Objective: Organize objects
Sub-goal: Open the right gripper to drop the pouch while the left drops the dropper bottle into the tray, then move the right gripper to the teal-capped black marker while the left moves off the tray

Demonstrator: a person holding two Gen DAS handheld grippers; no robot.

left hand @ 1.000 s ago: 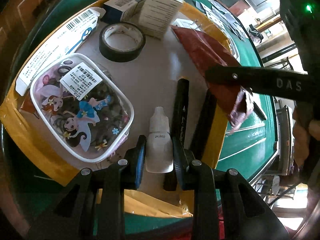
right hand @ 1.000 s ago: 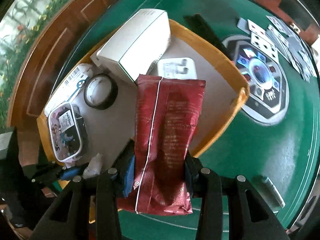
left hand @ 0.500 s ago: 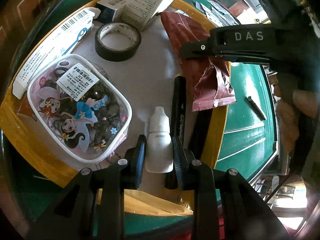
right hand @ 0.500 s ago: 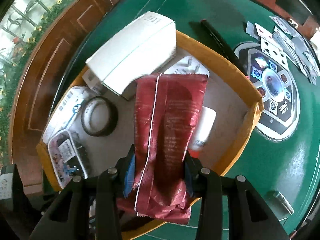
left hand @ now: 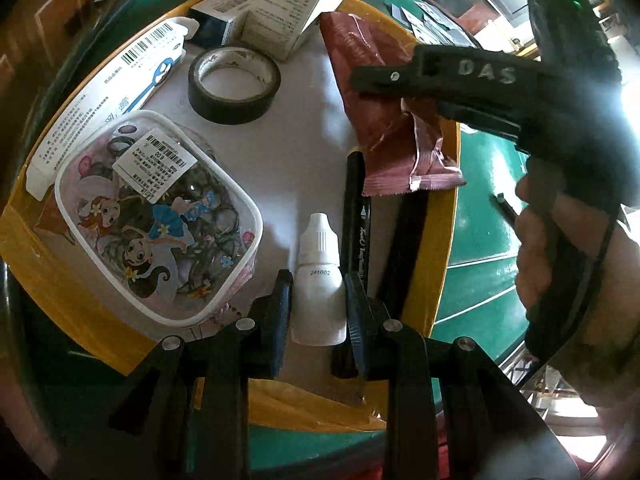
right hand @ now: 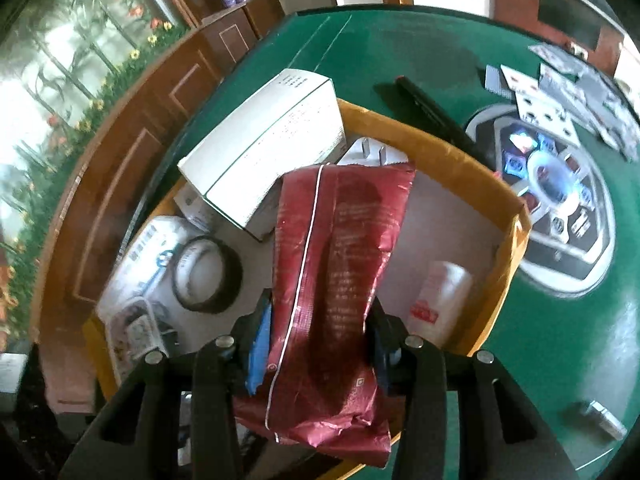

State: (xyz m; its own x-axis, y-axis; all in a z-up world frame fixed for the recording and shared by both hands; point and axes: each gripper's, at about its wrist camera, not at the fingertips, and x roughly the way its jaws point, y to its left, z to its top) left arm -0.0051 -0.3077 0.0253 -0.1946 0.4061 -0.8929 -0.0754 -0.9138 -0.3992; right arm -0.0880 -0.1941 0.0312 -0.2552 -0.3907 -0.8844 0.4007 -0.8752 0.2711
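My left gripper (left hand: pixel 318 292) is shut on a small white dropper bottle (left hand: pixel 319 280) and holds it low over the near end of the yellow-rimmed tray (left hand: pixel 72 320). My right gripper (right hand: pixel 320 320) is shut on a dark red foil packet (right hand: pixel 336 272) and holds it above the tray (right hand: pixel 516 216). The packet also shows in the left wrist view (left hand: pixel 384 120), hanging from the right gripper's black finger over the tray's right side.
In the tray lie a cartoon-printed plastic box (left hand: pixel 156 220), a black tape roll (left hand: pixel 234 84), a white tube (left hand: pixel 108 96), white cartons (left hand: pixel 296 4), black pens (left hand: pixel 354 216) and a white bottle (right hand: pixel 440 300). Playing cards (right hand: pixel 560 92) and a black marker (right hand: pixel 432 116) lie on the green table.
My right gripper has carried the red packet further over the tray's inside. The left gripper has stayed in place, still holding the dropper bottle.
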